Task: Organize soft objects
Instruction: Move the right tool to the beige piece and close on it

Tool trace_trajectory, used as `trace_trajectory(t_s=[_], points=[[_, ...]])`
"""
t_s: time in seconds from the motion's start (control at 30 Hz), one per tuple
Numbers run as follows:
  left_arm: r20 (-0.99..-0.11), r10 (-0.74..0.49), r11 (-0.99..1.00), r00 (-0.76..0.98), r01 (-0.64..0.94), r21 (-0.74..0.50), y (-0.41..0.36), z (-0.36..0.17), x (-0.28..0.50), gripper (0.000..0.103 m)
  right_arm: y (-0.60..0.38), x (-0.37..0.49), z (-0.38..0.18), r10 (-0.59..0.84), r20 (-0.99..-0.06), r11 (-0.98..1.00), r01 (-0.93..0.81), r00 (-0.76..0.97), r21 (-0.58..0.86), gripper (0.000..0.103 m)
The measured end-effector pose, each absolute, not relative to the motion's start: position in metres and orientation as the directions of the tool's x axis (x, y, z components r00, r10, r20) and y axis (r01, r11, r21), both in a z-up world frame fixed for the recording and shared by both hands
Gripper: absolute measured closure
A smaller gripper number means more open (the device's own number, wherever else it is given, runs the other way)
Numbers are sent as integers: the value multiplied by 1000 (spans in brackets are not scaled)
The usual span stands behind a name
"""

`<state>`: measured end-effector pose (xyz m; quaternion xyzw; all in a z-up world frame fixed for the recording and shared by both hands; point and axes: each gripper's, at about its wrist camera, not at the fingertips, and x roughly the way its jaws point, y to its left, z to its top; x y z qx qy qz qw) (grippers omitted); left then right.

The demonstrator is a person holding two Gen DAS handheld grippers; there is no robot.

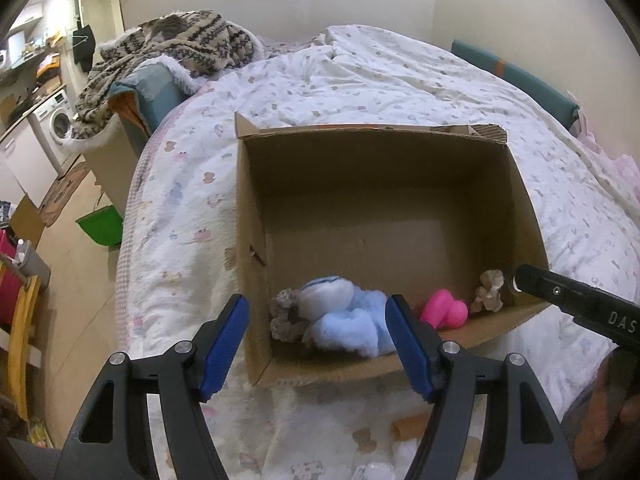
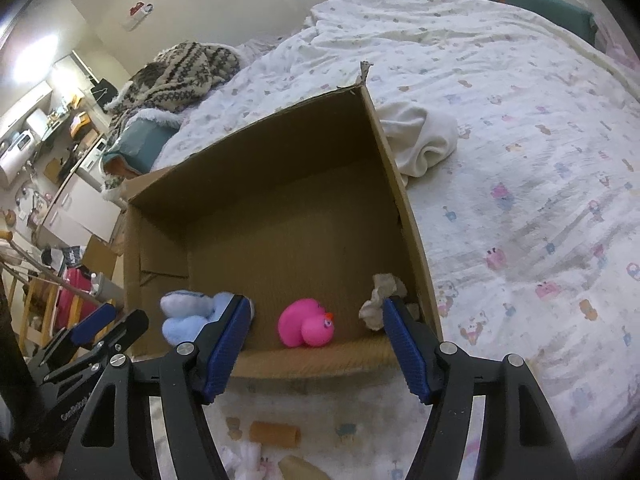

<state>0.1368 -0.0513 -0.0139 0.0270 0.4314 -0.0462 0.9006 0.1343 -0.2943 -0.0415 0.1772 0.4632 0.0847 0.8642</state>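
Observation:
An open cardboard box [image 1: 384, 184] [image 2: 276, 184] stands on the bed. Along its near wall lie a light blue and white plush toy [image 1: 344, 320] [image 2: 192, 314], a grey-brown scrunchie [image 1: 285, 316], a pink rubber duck [image 1: 444, 311] [image 2: 306, 323] and a beige scrunchie [image 1: 489, 291] [image 2: 380, 300]. My left gripper [image 1: 318, 354] is open and empty, just above the blue plush at the box's near edge. My right gripper [image 2: 316, 344] is open and empty, above the near wall in front of the duck. It shows at the right of the left wrist view [image 1: 576, 300].
A white cloth [image 2: 420, 140] lies on the bed beside the box's right wall. A small brown tube [image 2: 275, 434] [image 1: 409, 426] lies on the bed in front of the box. A patterned knit blanket [image 1: 172, 52] is heaped at the bed's far left. A green bin [image 1: 100, 225] stands on the floor.

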Motion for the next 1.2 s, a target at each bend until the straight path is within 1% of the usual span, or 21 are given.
trace_trajectory(t_s=[0.13, 0.33, 0.53, 0.83, 1.03, 1.2], points=[[-788, -40, 996, 615, 88, 19, -43, -6, 124, 35, -293, 122, -35, 312, -764, 925, 4, 565, 380, 30], [-795, -28, 1000, 606, 29, -13, -18, -2, 97, 35, -289, 101, -36, 339, -763, 912, 6, 551, 410, 30], [-796, -9, 998, 605, -39, -41, 0, 0, 79, 35, -277, 83, -37, 345, -771, 919, -24, 535, 395, 30], [-834, -29, 998, 551, -26, -51, -5, -14, 59, 35, -274, 62, -48, 361, -796, 911, -3, 486, 412, 30], [-826, -10, 999, 564, -27, -31, -4, -17, 50, 35, -274, 57, -50, 367, -799, 906, 13, 476, 424, 30], [-842, 1, 997, 539, -66, -41, 3, -25, 56, 35, -273, 58, -61, 422, -802, 878, 28, 423, 477, 30]])
